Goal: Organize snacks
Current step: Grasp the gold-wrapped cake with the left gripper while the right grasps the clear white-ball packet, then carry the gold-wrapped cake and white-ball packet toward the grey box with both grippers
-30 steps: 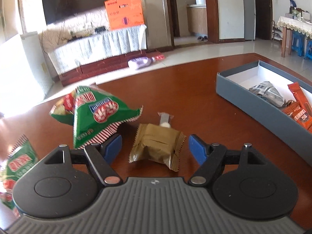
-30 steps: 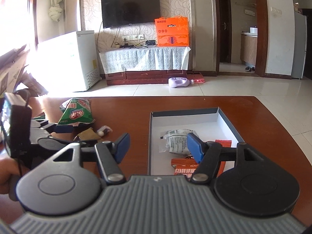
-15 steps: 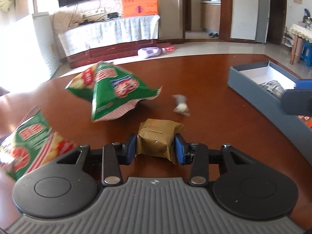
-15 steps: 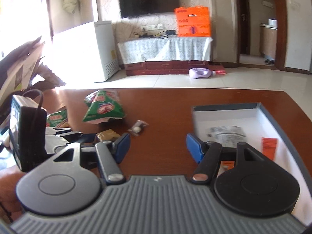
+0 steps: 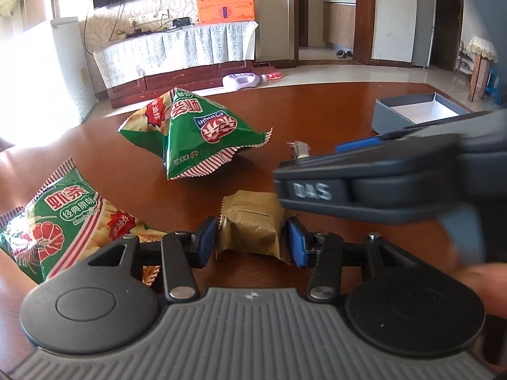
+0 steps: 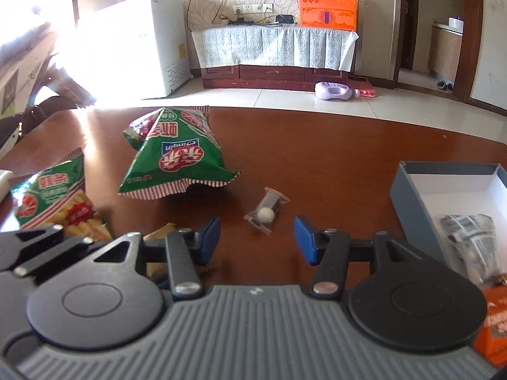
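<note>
My left gripper is shut on a gold-brown wrapped snack, low over the wooden table. My right gripper is open just short of a small clear-wrapped candy with a white ball. It crosses the left wrist view just right of the gold snack. A puffed green chip bag stands behind; it also shows in the left wrist view. A second green chip bag lies at the left. The grey box holds a silver packet and orange packs.
The candy shows partly behind the right gripper in the left wrist view, with the grey box at the far right. Beyond the table are a TV cabinet, a white freezer and a purple bottle on the floor.
My left gripper closed on the gold snack and holds it. My right gripper swung left from the box to the candy, coming in front of the left wrist camera.
</note>
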The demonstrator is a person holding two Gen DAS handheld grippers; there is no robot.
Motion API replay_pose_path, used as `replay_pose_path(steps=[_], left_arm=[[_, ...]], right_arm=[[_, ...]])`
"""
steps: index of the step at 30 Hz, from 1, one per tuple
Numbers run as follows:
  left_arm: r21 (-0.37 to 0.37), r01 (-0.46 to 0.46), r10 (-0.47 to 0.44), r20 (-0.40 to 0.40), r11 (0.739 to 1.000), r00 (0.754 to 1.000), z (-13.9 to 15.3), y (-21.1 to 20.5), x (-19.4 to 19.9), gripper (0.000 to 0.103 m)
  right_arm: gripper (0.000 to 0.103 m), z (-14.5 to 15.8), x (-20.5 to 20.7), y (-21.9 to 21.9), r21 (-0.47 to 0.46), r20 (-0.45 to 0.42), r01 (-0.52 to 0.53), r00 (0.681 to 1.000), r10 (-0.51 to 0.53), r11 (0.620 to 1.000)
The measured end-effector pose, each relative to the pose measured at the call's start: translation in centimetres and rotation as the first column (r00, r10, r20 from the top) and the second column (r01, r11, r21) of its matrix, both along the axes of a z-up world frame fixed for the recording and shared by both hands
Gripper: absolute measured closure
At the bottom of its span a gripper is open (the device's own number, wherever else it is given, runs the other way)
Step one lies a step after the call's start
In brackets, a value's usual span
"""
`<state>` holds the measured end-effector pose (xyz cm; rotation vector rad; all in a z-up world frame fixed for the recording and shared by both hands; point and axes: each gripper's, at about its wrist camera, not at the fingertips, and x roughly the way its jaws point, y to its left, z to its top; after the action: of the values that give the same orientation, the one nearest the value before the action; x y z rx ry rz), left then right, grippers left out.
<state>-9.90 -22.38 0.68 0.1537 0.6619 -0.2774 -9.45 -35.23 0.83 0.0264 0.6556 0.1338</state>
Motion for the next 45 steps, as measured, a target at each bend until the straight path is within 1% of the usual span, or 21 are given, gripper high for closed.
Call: replay_pose_path(steps=[1, 3, 5, 6, 11, 14, 18, 20, 23, 27, 29, 32, 34, 37, 39, 40, 41, 42, 43, 44, 45], left_arm=[[-0.004, 0.001, -0.001, -0.002, 1.000, 1.000, 0.1, 0.3, 0.3, 0.048], [-0.010, -0.002, 0.002, -0.003, 1.000, 1.000, 0.1, 0.8, 0.6, 0.047], [-0.025, -0.006, 0.006, -0.010, 1.000, 1.000, 0.1, 1.3, 1.0, 0.046], [-0.031, -0.011, 0.011, -0.013, 0.999, 1.000, 0.0, 1.5, 1.1, 0.046], [-0.029, -0.016, 0.015, -0.005, 0.999, 1.000, -0.2, 1.3, 1.4, 0.045], [-0.019, -0.008, 0.008, 0.009, 1.000, 1.000, -0.5, 1.1, 1.1, 0.045], [0.033, 0.075, -0.076, 0.037, 0.997, 0.996, -0.7, -0.9, -0.7, 0.044], [0.054, 0.122, -0.124, 0.045, 0.991, 0.991, -0.7, -2.3, -2.1, 0.044], [0.101, 0.161, -0.167, 0.058, 0.982, 0.984, -0.7, -3.9, -4.1, 0.043], [0.090, 0.210, -0.214, 0.038, 0.974, 0.976, -0.7, -4.4, -6.0, 0.042], [0.097, 0.185, -0.189, 0.036, 0.978, 0.981, -0.7, -4.3, -6.9, 0.042], [0.034, 0.122, -0.121, -0.012, 0.992, 0.993, -0.7, -3.4, -7.4, 0.042], [0.006, 0.082, -0.082, -0.019, 0.997, 0.996, -0.8, -2.8, -7.4, 0.042], [-0.013, 0.039, -0.039, -0.014, 0.999, 0.999, -0.9, -2.8, -7.4, 0.040], [0.016, 0.015, -0.015, 0.009, 1.000, 1.000, -1.1, -3.3, -7.5, 0.030], [0.027, 0.008, -0.008, 0.019, 1.000, 1.000, -1.1, -3.5, -7.4, 0.028], [0.021, 0.006, -0.006, 0.018, 1.000, 1.000, -1.1, -3.7, -7.3, 0.028], [0.012, 0.001, -0.002, 0.013, 1.000, 1.000, -1.1, -3.8, -7.2, 0.030], [0.001, 0.001, -0.001, 0.010, 1.000, 1.000, -1.0, -3.7, -7.1, 0.037], [-0.020, 0.008, -0.007, 0.002, 1.000, 1.000, -0.9, -3.7, -7.1, 0.048], [-0.030, 0.009, -0.009, -0.005, 1.000, 1.000, -0.8, -3.8, -7.2, 0.050]], right_arm=[[0.049, -0.2, 0.6, 0.1, 0.001, -0.007, 0.004, 1.000, -0.004, 1.000], [0.060, -0.8, 1.5, 0.4, 0.003, -0.030, 0.010, 0.999, -0.010, 1.000], [0.076, -1.1, 1.9, 0.5, -0.025, -0.017, 0.018, 1.000, -0.019, 1.000], [0.077, -1.1, 1.9, 0.5, -0.031, -0.013, 0.015, 1.000, -0.015, 0.999], [0.078, -1.2, 0.7, 0.6, -0.066, 0.006, -0.007, 1.000, 0.007, 0.998], [0.078, -1.0, -0.6, 0.4, -0.081, -0.003, -0.021, 1.000, 0.021, 0.997], [0.078, -0.5, -3.7, -1.3, -0.038, -0.040, -0.003, 0.999, 0.002, 0.999], [0.078, -0.4, -5.4, -2.5, -0.025, -0.058, 0.015, 0.998, -0.016, 1.000], [0.078, -0.3, -7.8, -4.1, -0.003, -0.078, 0.030, 0.997, -0.030, 1.000], [0.079, -0.4, -10.1, -5.2, 0.029, -0.096, 0.032, 0.995, -0.029, 0.999], [0.079, -0.3, -10.8, -5.4, 0.030, -0.100, 0.019, 0.995, -0.016, 0.999], [0.079, -0.4, -11.4, -6.4, 0.036, -0.098, 0.001, 0.995, 0.003, 0.999], [0.079, -0.4, -11.8, -6.9, 0.038, -0.092, -0.009, 0.996, 0.013, 0.999], [0.079, -0.5, -12.5, -6.4, -0.009, -0.073, -0.052, 0.996, 0.051, 0.999], [0.079, -0.5, -12.9, -5.7, -0.027, -0.066, -0.085, 0.994, 0.084, 0.996], [0.079, -0.5, -13.0, -5.3, -0.039, -0.063, -0.102, 0.993, 0.099, 0.994], [0.079, -0.5, -13.0, -4.9, -0.055, -0.059, -0.116, 0.992, 0.113, 0.992], [0.079, -0.5, -13.0, -4.6, -0.069, -0.056, -0.128, 0.991, 0.125, 0.989], [0.079, -0.5, -12.9, -4.4, -0.080, -0.053, -0.128, 0.991, 0.124, 0.988], [0.079, -0.5, -12.8, -4.5, -0.076, -0.054, -0.128, 0.991, 0.124, 0.989], [0.079, -0.5, -12.7, -4.7, -0.065, -0.057, -0.126, 0.991, 0.122, 0.990]])
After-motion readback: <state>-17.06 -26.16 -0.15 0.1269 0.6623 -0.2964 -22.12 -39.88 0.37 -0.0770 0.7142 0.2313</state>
